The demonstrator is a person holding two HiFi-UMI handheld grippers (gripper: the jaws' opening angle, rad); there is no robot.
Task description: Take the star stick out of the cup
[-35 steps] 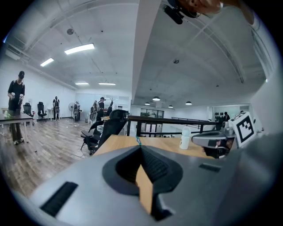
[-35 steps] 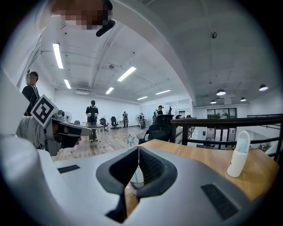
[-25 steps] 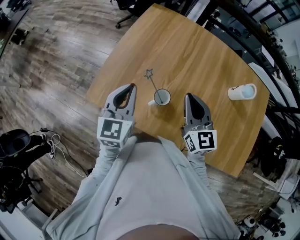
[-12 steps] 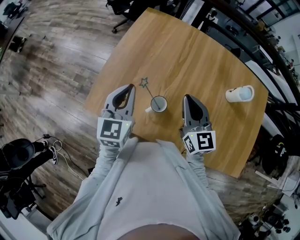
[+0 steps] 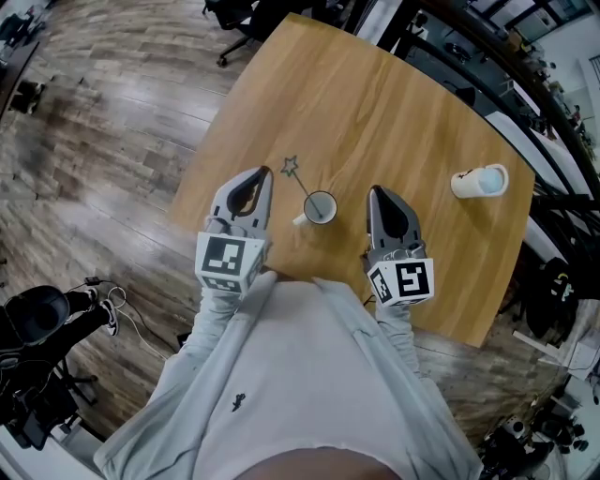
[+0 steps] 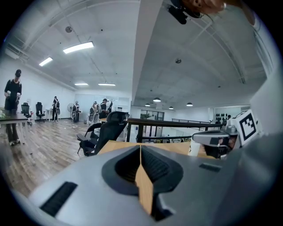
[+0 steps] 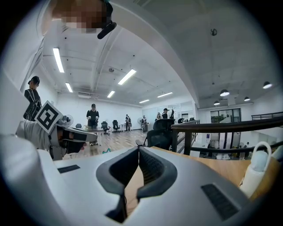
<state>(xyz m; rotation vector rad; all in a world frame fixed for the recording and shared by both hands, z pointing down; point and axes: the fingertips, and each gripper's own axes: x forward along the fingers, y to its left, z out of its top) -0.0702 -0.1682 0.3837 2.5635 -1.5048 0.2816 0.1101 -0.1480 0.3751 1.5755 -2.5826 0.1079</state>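
A white cup (image 5: 320, 207) stands on the wooden table (image 5: 394, 112) between my two grippers. The star stick (image 5: 303, 185) leans out of it to the upper left, its thin star-shaped head (image 5: 291, 166) over the tabletop. My left gripper (image 5: 265, 174) hovers left of the cup, its tip close beside the star, jaws shut and empty (image 6: 140, 149). To the right of the cup my right gripper (image 5: 375, 193) is also shut with nothing in it (image 7: 139, 151). Each gripper view shows the other gripper off to the side; the stick shows in neither.
A second white cup (image 5: 482, 181) lies on its side near the table's right edge; a white cup (image 7: 258, 170) also shows at the right gripper view's edge. Office chairs (image 5: 239, 11) stand past the far edge. Camera gear (image 5: 37, 314) sits on the wood floor at left.
The head view has shifted a little, so table and cup sit slightly lower left in the picture. Both grippers stay shut and keep their places beside the cup.
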